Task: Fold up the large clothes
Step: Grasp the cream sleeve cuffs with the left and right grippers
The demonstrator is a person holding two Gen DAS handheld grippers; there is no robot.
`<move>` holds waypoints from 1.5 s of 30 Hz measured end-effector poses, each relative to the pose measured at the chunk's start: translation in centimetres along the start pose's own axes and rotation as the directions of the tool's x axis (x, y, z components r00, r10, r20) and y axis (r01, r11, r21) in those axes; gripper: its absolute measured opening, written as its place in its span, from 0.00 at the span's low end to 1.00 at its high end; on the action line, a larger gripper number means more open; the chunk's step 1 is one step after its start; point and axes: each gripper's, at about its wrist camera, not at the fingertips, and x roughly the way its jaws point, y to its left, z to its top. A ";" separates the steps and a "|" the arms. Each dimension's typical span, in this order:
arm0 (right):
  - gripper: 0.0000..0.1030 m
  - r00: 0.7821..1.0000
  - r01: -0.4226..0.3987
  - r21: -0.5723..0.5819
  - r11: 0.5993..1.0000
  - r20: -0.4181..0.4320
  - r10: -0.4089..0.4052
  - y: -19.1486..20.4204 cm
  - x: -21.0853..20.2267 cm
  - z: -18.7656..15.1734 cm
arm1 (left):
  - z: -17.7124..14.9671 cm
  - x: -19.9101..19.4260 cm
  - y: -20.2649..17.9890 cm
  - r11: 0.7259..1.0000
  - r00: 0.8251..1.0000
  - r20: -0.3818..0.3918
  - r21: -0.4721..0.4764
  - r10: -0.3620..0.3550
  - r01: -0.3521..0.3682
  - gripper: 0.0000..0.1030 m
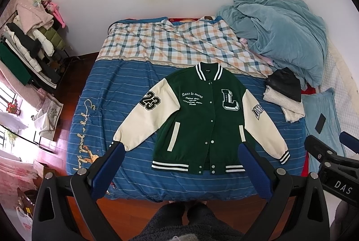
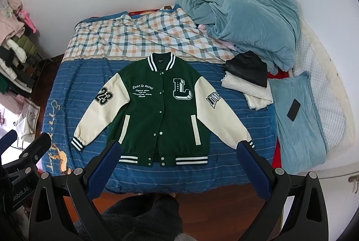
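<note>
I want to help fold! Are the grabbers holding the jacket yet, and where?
No. The left gripper and right gripper are open, holding nothing. The jacket lies flat on the bed.

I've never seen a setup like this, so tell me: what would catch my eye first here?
A green varsity jacket with cream sleeves lies spread flat, front up, on the blue striped bed. Behind it to the right sits a crumpled blue duvet. In front, the open left gripper and right gripper hover, empty.

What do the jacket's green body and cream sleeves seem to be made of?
The jacket's green body looks like matte, felt-like or fleecy knit, showing no sheen. The cream sleeves look smoother, possibly faux leather or dense cotton; the pictures leave that open.
</note>
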 end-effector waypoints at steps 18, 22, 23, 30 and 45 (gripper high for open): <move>0.62 0.986 0.044 0.784 0.619 -0.135 0.100 -25.3 32.6 -13.2 | 2.0 24.9 -4.3 0.969 0.975 -0.004 0.107 0.223 -0.221 1.00; 0.65 0.975 0.038 0.890 0.453 -0.132 0.178 -31.7 43.3 -18.7 | 0.8 32.8 -6.9 0.963 0.960 -0.094 0.098 0.262 -0.253 1.00; 0.65 0.974 0.036 0.909 0.414 -0.124 0.188 -33.0 45.8 -20.1 | 0.5 34.4 -7.4 0.959 0.954 -0.116 0.107 0.275 -0.263 1.00; 0.66 0.976 0.026 0.975 0.219 -0.072 0.205 -38.6 59.9 -25.0 | -1.4 45.6 -9.4 0.942 0.911 -0.243 0.106 0.335 -0.318 1.00; 0.16 0.990 -0.002 0.957 0.289 0.042 -0.133 -38.9 59.2 -15.1 | -1.7 54.7 -7.3 0.946 0.924 -0.203 0.059 0.325 -0.319 1.00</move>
